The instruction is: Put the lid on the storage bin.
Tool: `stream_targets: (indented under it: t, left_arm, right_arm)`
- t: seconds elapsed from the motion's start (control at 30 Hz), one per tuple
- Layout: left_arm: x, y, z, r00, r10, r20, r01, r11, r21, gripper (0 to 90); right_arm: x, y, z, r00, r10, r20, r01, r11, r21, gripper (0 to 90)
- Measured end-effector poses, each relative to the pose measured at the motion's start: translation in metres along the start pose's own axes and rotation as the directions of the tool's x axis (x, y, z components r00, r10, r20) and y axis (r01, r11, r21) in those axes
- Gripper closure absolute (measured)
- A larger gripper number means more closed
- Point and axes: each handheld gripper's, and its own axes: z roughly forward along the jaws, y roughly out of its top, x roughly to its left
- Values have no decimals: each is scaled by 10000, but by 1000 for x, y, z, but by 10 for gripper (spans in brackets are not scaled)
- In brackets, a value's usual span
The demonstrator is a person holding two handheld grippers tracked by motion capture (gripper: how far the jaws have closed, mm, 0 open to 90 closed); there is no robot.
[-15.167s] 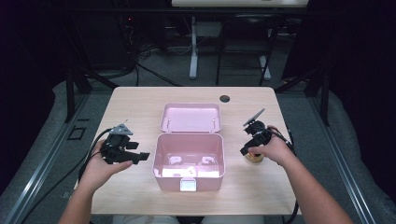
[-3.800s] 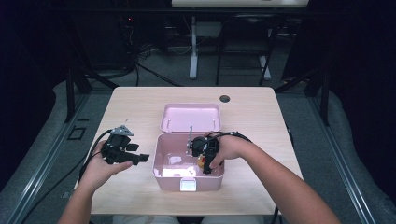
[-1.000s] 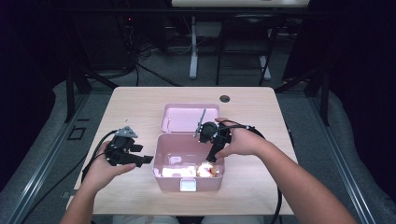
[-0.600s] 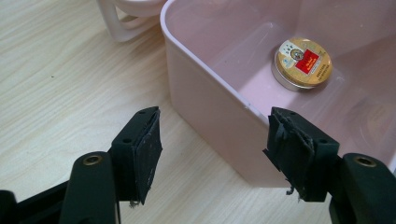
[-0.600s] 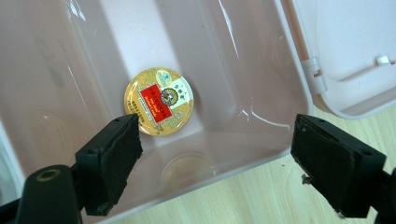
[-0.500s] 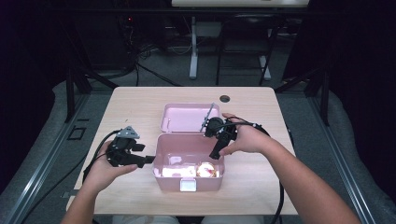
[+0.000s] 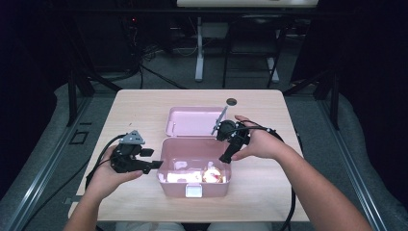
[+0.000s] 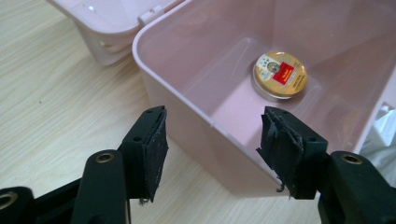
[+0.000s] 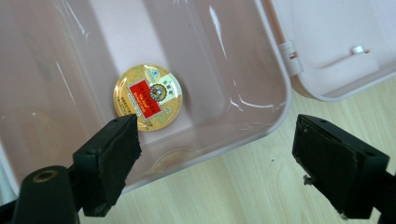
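Now | round gold tin (image 9: 147, 103), red label, in pink box (image 7: 194, 185) | both tongs agape, empty

Left gripper (image 8: 212, 156): jaws rise from the bottom edge, set wide apart; they have just been closing a little, pads not pressing on anything.
Pink box (image 8: 187, 100): open, its near wall and corner stand between the jaws; left pad outside the wall, right pad over the inside.
Round tin (image 8: 280, 74): gold lid with a red label, lies flat on the box floor, ahead of the right jaw and apart from it.
Lid (image 8: 112, 18): hinged back, ahead and left of the jaws.
Table (image 8: 51, 102): pale wood, under the left jaw.
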Motion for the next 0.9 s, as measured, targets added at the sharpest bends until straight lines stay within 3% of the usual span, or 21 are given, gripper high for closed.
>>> stream_targets:
  t: [0.13, 0.3, 0.37, 0.57, 0.8, 0.9]
  left_arm:
    - [-3, 0, 3, 10000, 72, -7, -72, 9999, 77, 430]
    - [-5, -1, 12, 9998, 214, -18, -214, 9996, 201, 473]
    - [-7, -2, 14, 9997, 221, 132, -225, 9993, 299, 497]
    - [-6, -3, 18, 9998, 22, -218, -7, 9977, 673, 499]
    - [-7, -3, 21, 9999, -147, 21, 145, 9959, 890, 521]
    - [-7, -3, 22, 9999, -130, 0, 130, 9957, 919, 522]
  right_arm:
    - [-2, -3, -1, 10000, -1, 90, 5, 9989, -470, 157]
    - [-5, -5, 0, 9997, 228, 85, -223, 9979, -613, 191]
    - [-10, -7, 1, 9981, 598, 143, -585, 9949, -817, 228]
    - [-18, -10, 4, 9913, 1265, 375, -1224, 9878, -966, 278]
    - [-28, -11, 7, 9790, 2018, 286, -1944, 9666, -1668, 366]
    - [-33, -12, 7, 9679, 2511, 121, -2443, 9508, -1906, 387]
